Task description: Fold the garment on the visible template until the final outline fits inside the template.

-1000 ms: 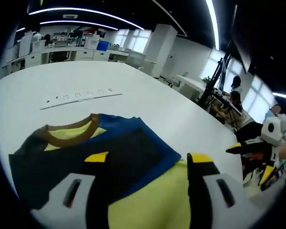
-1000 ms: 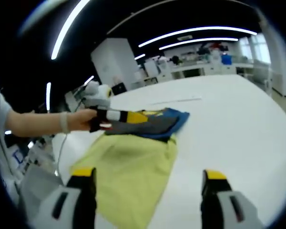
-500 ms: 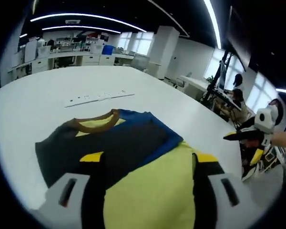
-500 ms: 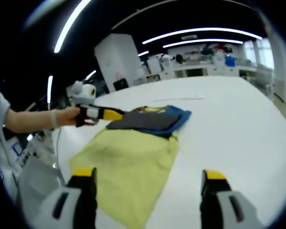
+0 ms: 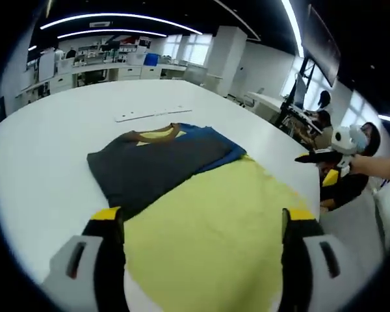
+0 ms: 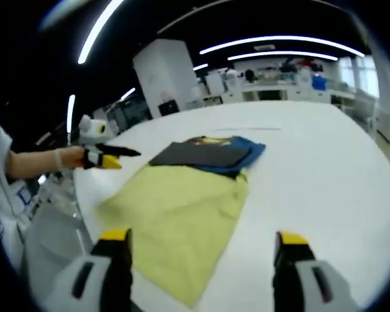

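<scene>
In the left gripper view, the left gripper (image 5: 198, 218) hangs with its yellow-tipped jaws spread wide and nothing between them, just above the near hem of a T-shirt (image 5: 201, 195) that lies flat on a white table (image 5: 45, 149). The T-shirt has a yellow-green body, and its upper part is folded so that a dark grey panel (image 5: 156, 166) and a blue sleeve (image 5: 221, 146) lie over the yellow, with a brown collar (image 5: 157, 134) at the end farthest from the gripper. Beyond the collar a long white strip (image 5: 153, 115) lies on the table, apart from the T-shirt. To the right of the T-shirt, off the table's edge, the right gripper (image 5: 325, 158) is held in the air by a hand. In the right gripper view, the right gripper (image 6: 201, 240) also has its jaws parted and empty, above the table (image 6: 312, 169) beside the T-shirt (image 6: 182, 208). To the left of the T-shirt, the left gripper (image 6: 114, 156) is held by a hand (image 6: 75, 157), clear of the cloth.
</scene>
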`<control>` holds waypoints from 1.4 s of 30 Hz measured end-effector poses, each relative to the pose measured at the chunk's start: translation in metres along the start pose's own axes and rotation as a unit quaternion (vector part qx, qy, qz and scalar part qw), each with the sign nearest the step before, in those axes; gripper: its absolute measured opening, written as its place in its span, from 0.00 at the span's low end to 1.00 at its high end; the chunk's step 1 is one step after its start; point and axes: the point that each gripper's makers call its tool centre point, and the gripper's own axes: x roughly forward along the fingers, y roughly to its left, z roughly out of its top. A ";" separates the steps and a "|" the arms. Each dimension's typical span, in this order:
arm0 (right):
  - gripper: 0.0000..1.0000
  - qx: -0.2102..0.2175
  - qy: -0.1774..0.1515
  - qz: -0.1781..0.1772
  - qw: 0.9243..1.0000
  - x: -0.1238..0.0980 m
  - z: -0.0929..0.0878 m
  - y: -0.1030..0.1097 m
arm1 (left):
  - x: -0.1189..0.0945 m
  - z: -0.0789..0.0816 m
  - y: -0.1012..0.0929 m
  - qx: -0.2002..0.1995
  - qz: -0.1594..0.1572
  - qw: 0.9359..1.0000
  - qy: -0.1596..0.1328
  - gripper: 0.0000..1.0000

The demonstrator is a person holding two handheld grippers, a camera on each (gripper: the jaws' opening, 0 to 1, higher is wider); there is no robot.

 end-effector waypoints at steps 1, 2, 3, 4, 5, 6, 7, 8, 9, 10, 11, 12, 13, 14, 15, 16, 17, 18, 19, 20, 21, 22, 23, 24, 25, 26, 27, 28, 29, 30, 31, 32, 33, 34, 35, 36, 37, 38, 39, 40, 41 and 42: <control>0.90 0.000 0.000 0.001 1.000 0.000 0.000 0.000 | -0.006 -0.005 0.001 -0.001 0.000 1.000 0.003 0.99; 0.90 -0.001 0.001 0.002 1.000 0.000 -0.001 0.002 | -0.010 -0.008 0.001 -0.001 0.000 1.000 0.005 0.99; 0.90 -0.004 0.003 0.002 1.000 -0.001 -0.002 0.003 | -0.015 -0.013 -0.002 -0.002 0.000 1.000 0.008 0.99; 0.88 -0.005 0.006 0.001 1.000 -0.001 -0.003 0.002 | -0.019 -0.017 -0.004 -0.001 -0.001 1.000 0.011 0.99; 0.86 -0.007 0.013 -0.001 1.000 -0.002 -0.006 0.000 | -0.024 -0.022 -0.003 0.000 0.000 1.000 0.015 0.99; 0.82 -0.007 0.013 -0.003 1.000 -0.003 -0.007 0.000 | -0.027 -0.026 -0.002 0.000 0.001 1.000 0.019 0.99; 0.81 -0.006 0.015 -0.004 1.000 -0.003 -0.009 0.000 | -0.032 -0.033 -0.001 0.000 -0.001 1.000 0.026 0.99; 0.81 -0.001 0.020 -0.004 1.000 -0.005 -0.013 -0.001 | -0.035 -0.038 0.000 -0.004 0.001 1.000 0.028 0.99; 0.82 0.003 0.019 -0.005 1.000 -0.005 -0.014 -0.001 | -0.039 -0.043 -0.001 -0.005 0.006 0.999 0.031 0.98; 0.81 0.007 0.020 -0.007 1.000 -0.006 -0.017 -0.003 | -0.042 -0.047 -0.001 -0.007 0.008 0.999 0.035 0.97; 0.80 0.008 0.023 -0.009 1.000 -0.007 -0.019 -0.004 | -0.044 -0.052 0.005 -0.010 0.008 0.999 0.037 0.97; 0.78 0.010 0.025 -0.009 1.000 -0.008 -0.021 -0.002 | -0.048 -0.058 0.008 -0.017 0.011 0.999 0.043 0.96; 0.78 0.012 0.027 -0.009 1.000 -0.009 -0.023 -0.002 | -0.051 -0.059 0.004 -0.018 0.011 0.999 0.043 0.96; 0.78 0.015 0.029 -0.009 0.999 -0.010 -0.026 -0.003 | -0.054 -0.061 0.003 -0.020 0.012 0.999 0.044 0.96; 0.78 0.016 0.032 -0.008 0.999 -0.010 -0.028 -0.003 | -0.056 -0.065 0.001 -0.021 0.011 0.999 0.049 0.94; 0.77 0.015 0.036 -0.008 0.999 -0.011 -0.030 -0.002 | -0.061 -0.069 0.000 -0.022 0.011 0.998 0.050 0.93; 0.76 0.013 0.040 -0.009 0.999 -0.012 -0.032 -0.001 | -0.063 -0.071 -0.003 -0.026 0.009 0.998 0.050 0.92; 0.74 0.010 0.046 -0.008 0.999 -0.013 -0.037 -0.001 | -0.067 -0.076 -0.006 -0.035 0.005 0.998 0.053 0.90; 0.72 0.009 0.049 -0.008 0.999 -0.013 -0.039 -0.001 | -0.069 -0.078 -0.007 -0.039 0.005 0.998 0.052 0.89; 0.71 0.010 0.051 -0.008 0.999 -0.014 -0.041 -0.001 | -0.070 -0.081 -0.009 -0.045 0.003 0.998 0.052 0.86; 0.70 0.015 0.056 -0.005 0.998 -0.014 -0.045 0.000 | -0.074 -0.086 -0.007 -0.056 0.002 0.997 0.053 0.83; 0.69 0.019 0.061 -0.003 0.998 -0.015 -0.048 0.001 | -0.076 -0.089 -0.005 -0.060 0.005 0.997 0.053 0.80; 0.67 0.021 0.064 -0.001 0.998 -0.015 -0.051 0.002 | -0.079 -0.094 -0.008 -0.061 0.006 0.996 0.059 0.76; 0.64 0.022 0.067 0.000 0.997 -0.015 -0.053 0.003 | -0.080 -0.097 -0.009 -0.064 0.006 0.996 0.061 0.75; 0.61 0.024 0.070 0.003 0.997 -0.015 -0.056 0.004 | -0.082 -0.100 -0.010 -0.072 0.005 0.995 0.062 0.73; 0.59 0.024 0.072 0.005 0.997 -0.015 -0.057 0.005 | -0.084 -0.102 -0.012 -0.078 0.001 0.995 0.064 0.70; 0.57 0.025 0.076 0.007 0.997 -0.015 -0.059 0.006 | -0.085 -0.104 -0.017 -0.087 -0.001 0.994 0.063 0.67; 0.55 0.025 0.078 0.008 0.997 -0.015 -0.060 0.007 | -0.086 -0.106 -0.019 -0.093 -0.005 0.994 0.064 0.64; 0.54 0.026 0.082 0.009 0.996 -0.015 -0.062 0.008 | -0.089 -0.110 -0.018 -0.101 -0.008 0.993 0.065 0.59; 0.52 0.028 0.084 0.010 0.996 -0.015 -0.063 0.009 | -0.089 -0.111 -0.018 -0.102 -0.008 0.993 0.065 0.56; 0.51 0.030 0.085 0.012 0.996 -0.014 -0.065 0.009 | -0.091 -0.116 -0.016 -0.110 -0.008 0.992 0.067 0.53; 0.48 0.035 0.089 0.014 0.995 -0.015 -0.067 0.010 | -0.092 -0.118 -0.014 -0.120 -0.007 0.990 0.068 0.51; 0.45 0.040 0.090 0.014 0.995 -0.014 -0.069 0.010 | -0.095 -0.122 -0.012 -0.139 0.000 0.988 0.067 0.49; 0.43 0.041 0.091 0.015 0.995 -0.014 -0.071 0.011 | -0.096 -0.123 -0.012 -0.145 -0.002 0.987 0.064 0.47; 0.41 0.048 0.095 0.021 0.994 -0.013 -0.074 0.013 | -0.098 -0.125 -0.013 -0.155 -0.002 0.986 0.065 0.44; 0.39 0.051 0.098 0.022 0.994 -0.013 -0.076 0.014 | -0.100 -0.127 -0.013 -0.155 -0.002 0.986 0.067 0.42; 0.38 0.051 0.101 0.024 0.993 -0.012 -0.078 0.015 | -0.101 -0.128 -0.014 -0.156 -0.003 0.986 0.066 0.41; 0.37 0.051 0.102 0.026 0.993 -0.013 -0.078 0.017 | -0.102 -0.132 -0.015 -0.162 -0.005 0.984 0.069 0.41; 0.36 0.052 0.104 0.027 0.993 -0.013 -0.079 0.018 | -0.103 -0.134 -0.016 -0.164 -0.004 0.984 0.071 0.40; 0.34 0.054 0.106 0.029 0.992 -0.012 -0.080 0.019 | -0.105 -0.138 -0.016 -0.165 -0.003 0.984 0.074 0.38; 0.32 0.054 0.107 0.031 0.992 -0.012 -0.081 0.019 | -0.106 -0.140 -0.015 -0.166 -0.002 0.983 0.076 0.35; 0.30 0.055 0.110 0.036 0.992 -0.012 -0.082 0.021 | -0.107 -0.143 -0.015 -0.171 -0.002 0.982 0.078 0.34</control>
